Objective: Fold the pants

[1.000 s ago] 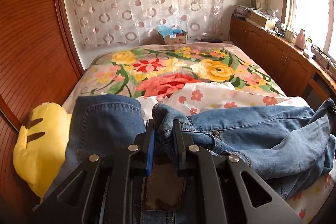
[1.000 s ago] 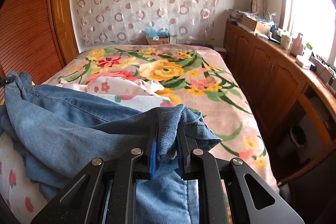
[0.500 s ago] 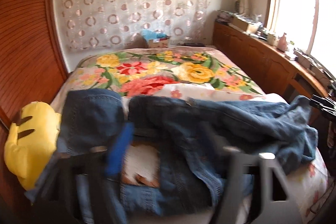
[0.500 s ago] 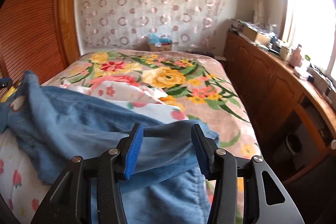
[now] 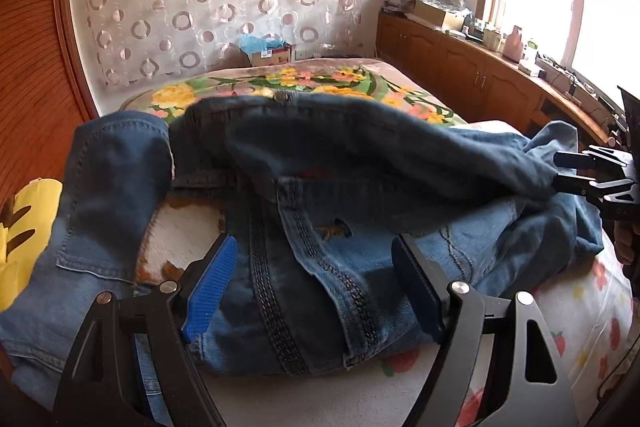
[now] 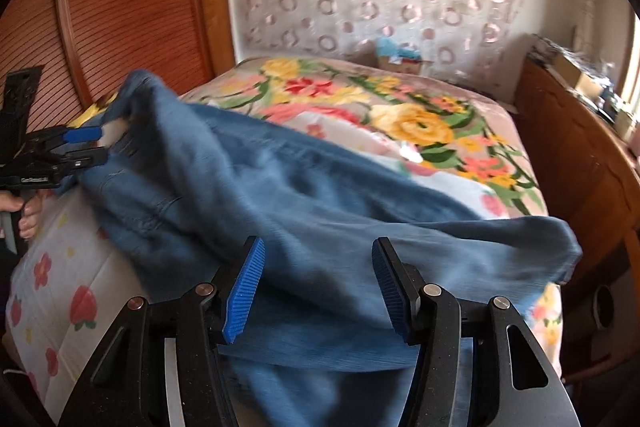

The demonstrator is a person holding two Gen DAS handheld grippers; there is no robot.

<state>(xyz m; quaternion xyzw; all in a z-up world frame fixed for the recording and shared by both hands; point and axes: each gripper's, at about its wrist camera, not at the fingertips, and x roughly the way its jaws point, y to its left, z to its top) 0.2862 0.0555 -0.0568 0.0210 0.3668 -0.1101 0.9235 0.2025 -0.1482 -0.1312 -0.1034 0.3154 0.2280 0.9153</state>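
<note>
Jaws of both grippers just opened wide, left gripper (image 5: 316, 283) and right gripper (image 6: 318, 287) angled down over loose jeans (image 5: 360, 163)

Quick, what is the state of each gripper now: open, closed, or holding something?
Left gripper: jaws open, holding nothing; the jeans lie loose beneath.
Right gripper: jaws just been opening, denim between them, not pressed.

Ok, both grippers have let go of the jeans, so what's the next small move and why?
Probably smooth the jeans flat: both the left gripper and right gripper have just opened, empty, and the folded-over layer lies rumpled on the bed.
</note>
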